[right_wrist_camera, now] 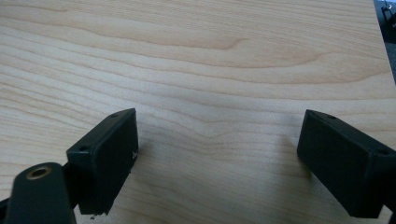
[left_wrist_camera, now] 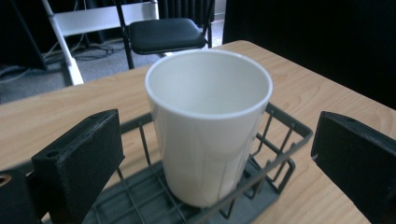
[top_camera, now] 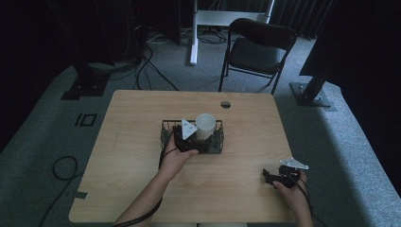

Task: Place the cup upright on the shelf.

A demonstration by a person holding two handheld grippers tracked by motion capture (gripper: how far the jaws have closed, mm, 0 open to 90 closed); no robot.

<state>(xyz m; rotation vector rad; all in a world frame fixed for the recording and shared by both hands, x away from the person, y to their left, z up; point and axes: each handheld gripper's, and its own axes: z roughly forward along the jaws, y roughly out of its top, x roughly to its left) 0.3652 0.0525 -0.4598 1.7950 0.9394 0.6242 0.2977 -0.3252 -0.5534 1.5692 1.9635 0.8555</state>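
A white cup (top_camera: pixel 206 125) stands upright and empty in a dark wire basket (top_camera: pixel 166 126) at the middle of the wooden table (top_camera: pixel 132 142). My left gripper (top_camera: pixel 198 142) reaches into the basket from the near side. In the left gripper view the cup (left_wrist_camera: pixel 208 126) is close ahead, between the two wide-apart jaws of the open left gripper (left_wrist_camera: pixel 215 140), and neither jaw touches it; the basket (left_wrist_camera: pixel 286 154) wire runs below. My right gripper (top_camera: pixel 266 176) rests near the table's front right, open over bare wood (right_wrist_camera: pixel 210 56), with nothing between the jaws of the right gripper (right_wrist_camera: pixel 217 135).
A round cable hole (top_camera: pixel 225 104) sits near the table's far edge. Beyond the table stand a black folding chair (top_camera: pixel 257 47) and a white desk leg (top_camera: pixel 194 33). Cables (top_camera: pixel 64 168) lie on the grey carpet at the left. Dark stands flank both sides.
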